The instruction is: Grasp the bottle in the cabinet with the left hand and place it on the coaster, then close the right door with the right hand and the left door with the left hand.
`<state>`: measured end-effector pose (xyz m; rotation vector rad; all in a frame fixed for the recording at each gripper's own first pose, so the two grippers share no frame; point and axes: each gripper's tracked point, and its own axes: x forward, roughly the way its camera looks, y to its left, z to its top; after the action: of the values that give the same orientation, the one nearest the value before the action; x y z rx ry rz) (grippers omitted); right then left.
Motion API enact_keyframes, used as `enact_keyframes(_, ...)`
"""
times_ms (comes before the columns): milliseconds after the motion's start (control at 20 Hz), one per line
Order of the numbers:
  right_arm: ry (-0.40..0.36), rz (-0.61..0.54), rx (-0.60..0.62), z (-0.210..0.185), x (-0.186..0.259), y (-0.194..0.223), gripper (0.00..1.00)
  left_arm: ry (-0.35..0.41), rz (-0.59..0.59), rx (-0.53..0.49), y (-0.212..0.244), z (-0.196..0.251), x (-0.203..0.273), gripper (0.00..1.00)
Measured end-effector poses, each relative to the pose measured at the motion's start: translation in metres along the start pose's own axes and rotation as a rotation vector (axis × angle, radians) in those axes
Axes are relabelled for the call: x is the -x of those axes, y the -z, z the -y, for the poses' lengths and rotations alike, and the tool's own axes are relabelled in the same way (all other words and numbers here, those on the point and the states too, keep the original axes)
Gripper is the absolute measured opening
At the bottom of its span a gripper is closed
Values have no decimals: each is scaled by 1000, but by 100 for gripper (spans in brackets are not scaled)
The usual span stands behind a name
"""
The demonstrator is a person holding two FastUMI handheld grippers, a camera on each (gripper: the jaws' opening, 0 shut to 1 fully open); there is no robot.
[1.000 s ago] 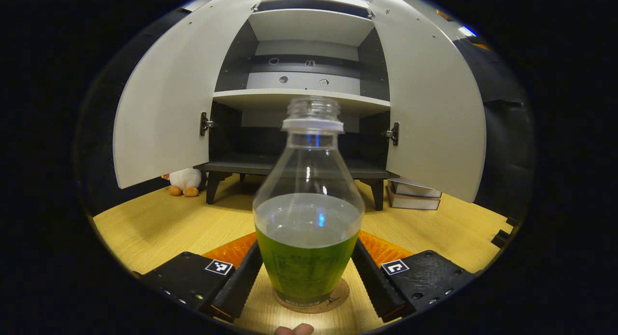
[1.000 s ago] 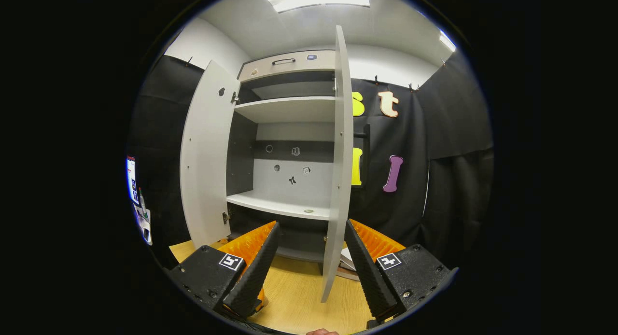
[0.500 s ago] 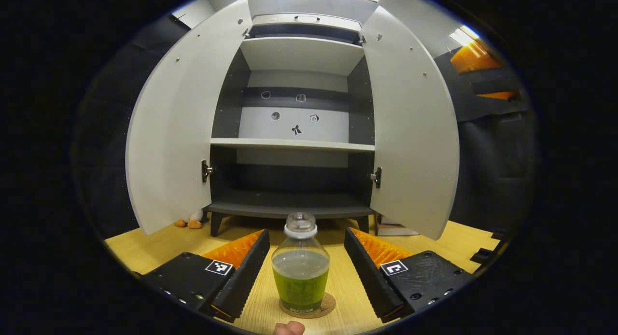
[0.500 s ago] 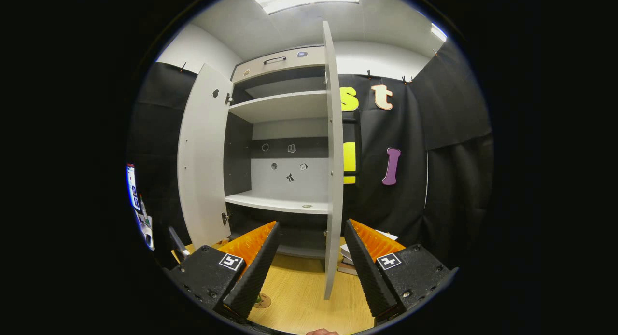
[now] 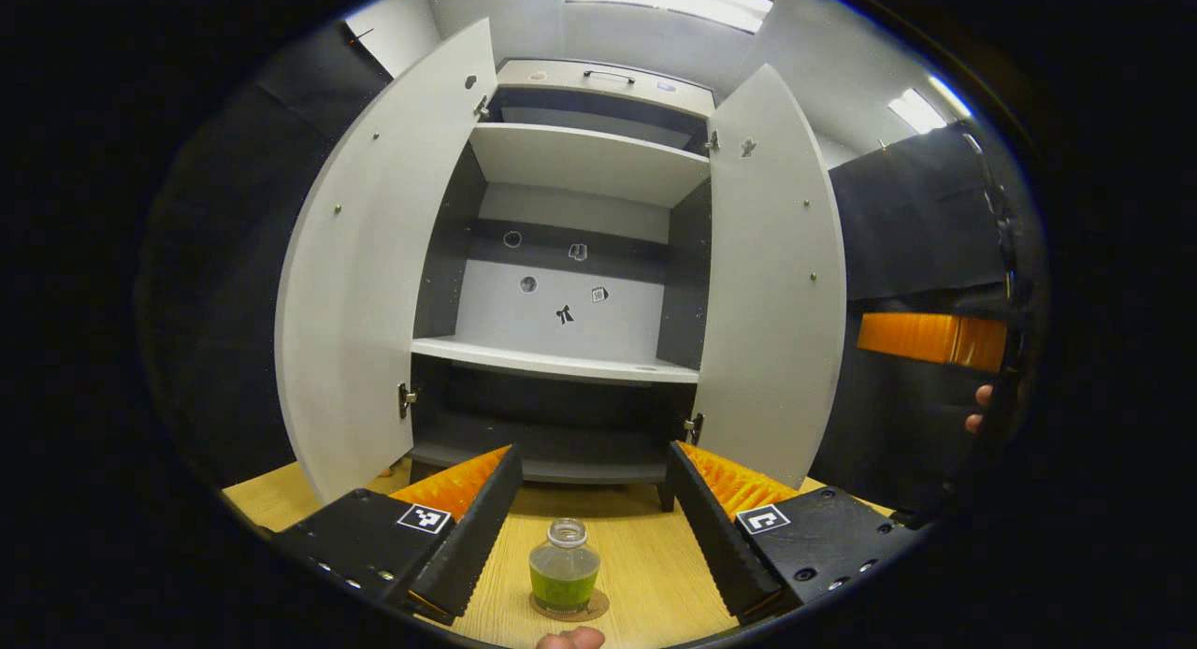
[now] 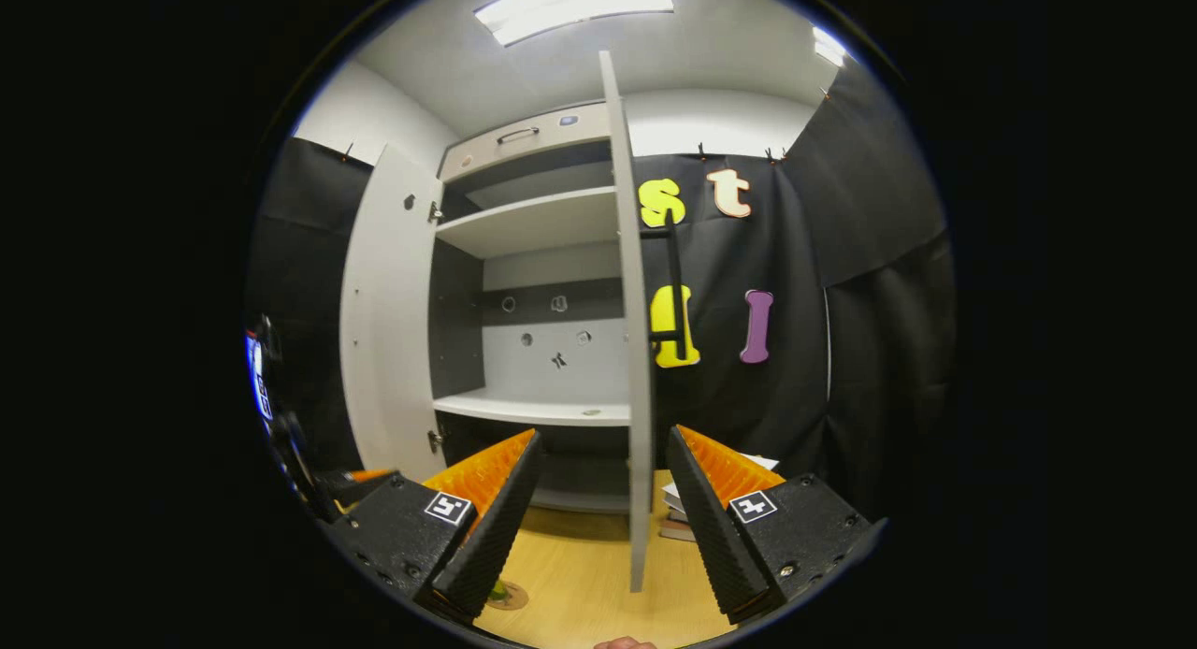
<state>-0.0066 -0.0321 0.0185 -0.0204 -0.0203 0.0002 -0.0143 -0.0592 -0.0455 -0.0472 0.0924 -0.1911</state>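
A clear bottle (image 5: 564,574) with green liquid and no cap stands upright on a round cork coaster (image 5: 591,610) on the wooden table. My left gripper (image 5: 591,518) is open, well back from the bottle, with nothing between its fingers. Beyond it the cabinet (image 5: 580,284) has its left door (image 5: 374,266) and right door (image 5: 771,284) both swung open. My right gripper (image 6: 598,509) is open, and the right door (image 6: 638,350) stands edge-on between its fingers, farther off. The door's black handle (image 6: 675,284) shows on its outer face. The coaster (image 6: 507,596) peeks out at the lower left.
The cabinet's shelves (image 5: 556,359) are bare. Stacked books (image 6: 687,499) lie on the table right of the cabinet. The other gripper (image 5: 930,338) and a person's fingers (image 5: 977,408) show at the right edge of the left gripper view. A fingertip (image 5: 572,639) sits at the bottom edge.
My left gripper has drawn back and up from the bottle, which stays on the coaster and now looks small. My right gripper has shifted right, bringing the right door's outer face and handle into sight.
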Motion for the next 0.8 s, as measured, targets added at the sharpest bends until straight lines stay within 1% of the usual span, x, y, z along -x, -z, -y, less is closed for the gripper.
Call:
enact_keyframes(150,14,34,-8,22,-4,-23,83,-26,1,-32,-13,-6,5,95)
enact_keyframes(200,40,37,-14,37,-8,-35,82,-28,-3,-34,-15,-6,7,95)
enact_keyframes(300,71,97,-28,61,-19,-76,82,-30,7,-36,-22,-7,10,95)
enact_keyframes(350,86,127,-14,73,-29,-94,82,-40,16,-40,-25,-9,10,95)
enact_keyframes(400,115,138,2,87,-38,-104,82,-48,20,-43,-27,-10,10,99)
enact_keyframes(450,142,139,14,99,-47,-111,82,-48,18,-44,-27,-9,11,94)
enact_keyframes(500,156,145,21,105,-55,-118,82,-44,17,-44,-26,-8,11,95)
enact_keyframes(600,154,153,12,107,-69,-126,83,-43,19,-49,-25,-7,11,95)
enact_keyframes(700,112,149,-10,98,-78,-127,82,-44,9,-49,-20,-6,10,95)
enact_keyframes(800,100,142,-19,96,-81,-125,82,-50,-8,-42,-14,-8,10,95)
